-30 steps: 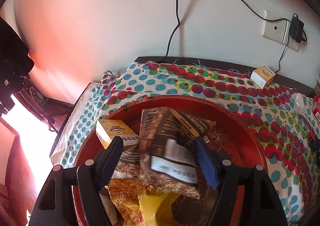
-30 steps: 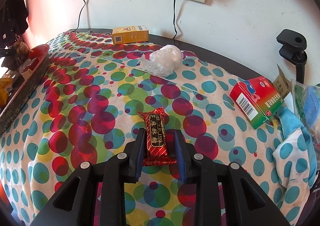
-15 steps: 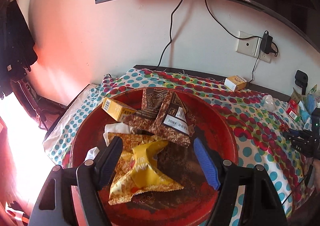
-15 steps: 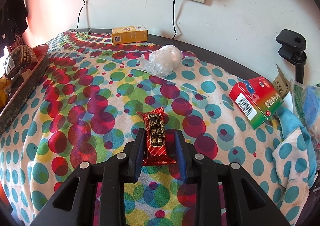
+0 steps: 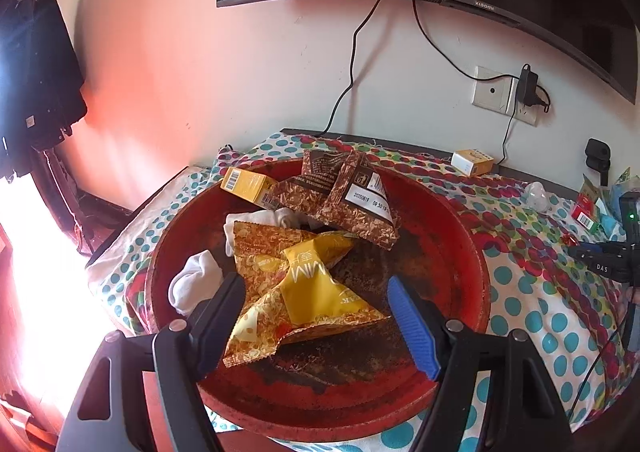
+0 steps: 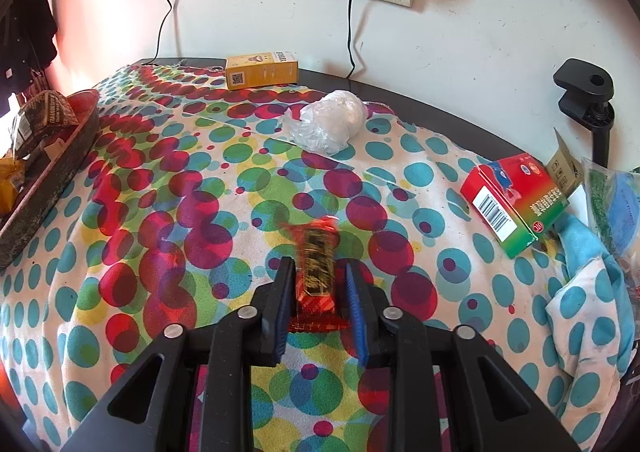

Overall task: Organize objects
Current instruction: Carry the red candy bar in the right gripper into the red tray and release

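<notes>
We are holding the left gripper point(image 5: 316, 304) with its jaws wide apart over the red tray point(image 5: 460, 212), clamping nothing. The right gripper point(image 6: 320, 284) has just been closing its jaws and is now pinching the red candy bar point(image 6: 316, 268) on the dotted cloth point(image 6: 160, 212), well apart from the tray.
</notes>
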A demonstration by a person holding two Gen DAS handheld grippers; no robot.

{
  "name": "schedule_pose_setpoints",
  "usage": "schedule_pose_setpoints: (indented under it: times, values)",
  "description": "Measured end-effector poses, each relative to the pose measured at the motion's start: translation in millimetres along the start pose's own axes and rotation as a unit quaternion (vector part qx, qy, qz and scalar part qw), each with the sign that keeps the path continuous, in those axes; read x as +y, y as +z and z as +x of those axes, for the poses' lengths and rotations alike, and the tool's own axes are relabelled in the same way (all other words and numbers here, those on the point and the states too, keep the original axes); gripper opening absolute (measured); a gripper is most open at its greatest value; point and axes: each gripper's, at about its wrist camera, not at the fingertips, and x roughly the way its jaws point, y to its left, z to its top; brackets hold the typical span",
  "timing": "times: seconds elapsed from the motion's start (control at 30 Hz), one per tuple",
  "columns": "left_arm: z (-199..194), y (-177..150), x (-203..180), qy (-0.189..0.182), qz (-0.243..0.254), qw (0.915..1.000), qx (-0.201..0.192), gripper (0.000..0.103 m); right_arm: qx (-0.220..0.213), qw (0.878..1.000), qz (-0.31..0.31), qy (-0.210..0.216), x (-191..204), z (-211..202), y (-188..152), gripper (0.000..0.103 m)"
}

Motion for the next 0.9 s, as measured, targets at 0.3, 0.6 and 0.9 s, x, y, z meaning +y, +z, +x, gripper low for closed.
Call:
schedule_pose_setpoints:
  times: [0.3,0.6,0.9]
  values:
    - [-4.4,-5.9,9.1,-0.039,-0.005,0.9992,-0.007,0.076,-0.007,0.999,-0.025,-0.027,13.5,-3.4,-0.2,0.019]
    - [-10.8,-14.1,11.0,-0.043,0.017,0.9986,-0.023,0.076,0.003,0.999,-0.010,-0.049,16.4,-3.8,0.6,0.019]
    - [-14.0,-22.1,-14.5,-0.032,0.084,0.9952,-0.038,0.076,-0.039,0.999,-0.009,-0.017,57.1,-46.6,29.5,0.019]
